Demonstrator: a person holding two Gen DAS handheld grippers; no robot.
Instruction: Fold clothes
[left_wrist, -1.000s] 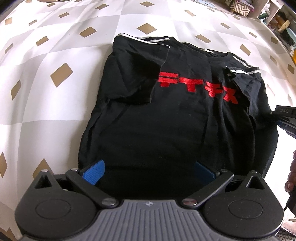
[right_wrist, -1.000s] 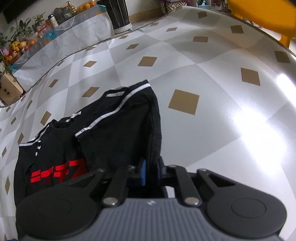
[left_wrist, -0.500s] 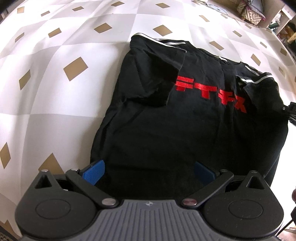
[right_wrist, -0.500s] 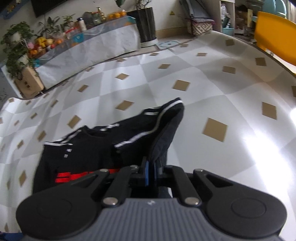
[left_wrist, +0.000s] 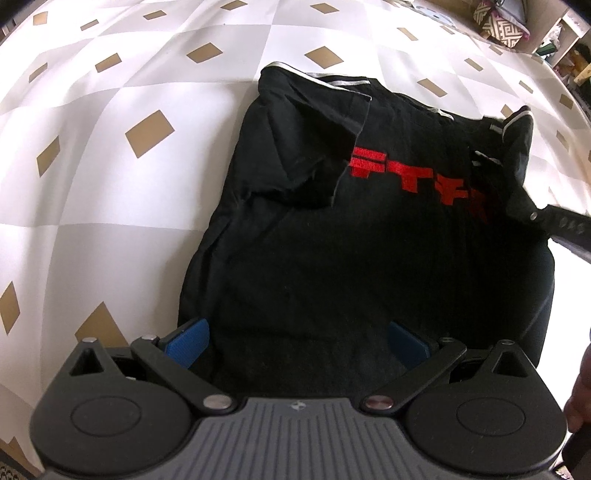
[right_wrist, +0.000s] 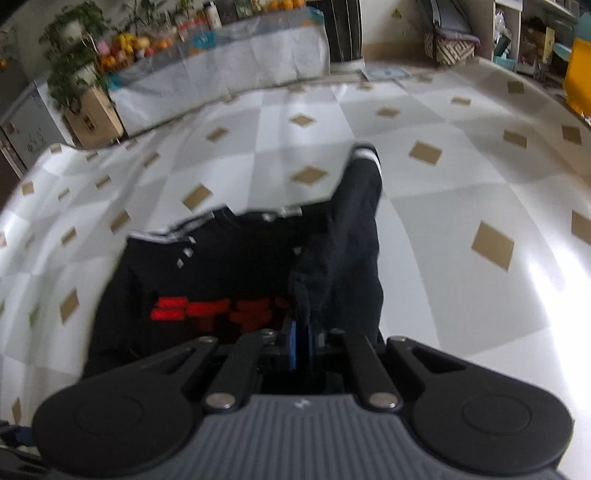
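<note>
— What lies ahead of our tongs?
— A white tablecloth with tan diamonds (left_wrist: 110, 192), and on it the black cotton T-shirt with red lettering (left_wrist: 369, 258), spread in front of our left gripper (left_wrist: 295, 341).
— And the tongs?
— Our left ones stand spread over the hem. Our right gripper (right_wrist: 301, 341) pinches the shirt's side, lifting a white-striped sleeve (right_wrist: 360, 206) ahead of it.

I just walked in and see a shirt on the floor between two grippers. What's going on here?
A person is folding a black T-shirt laid on the tiled floor. The right gripper is shut on the shirt's right edge and holds it lifted off the floor, above the red lettering. The left gripper is open, its fingers straddling the bottom hem without pinching it. The left sleeve already lies folded inward.
</note>
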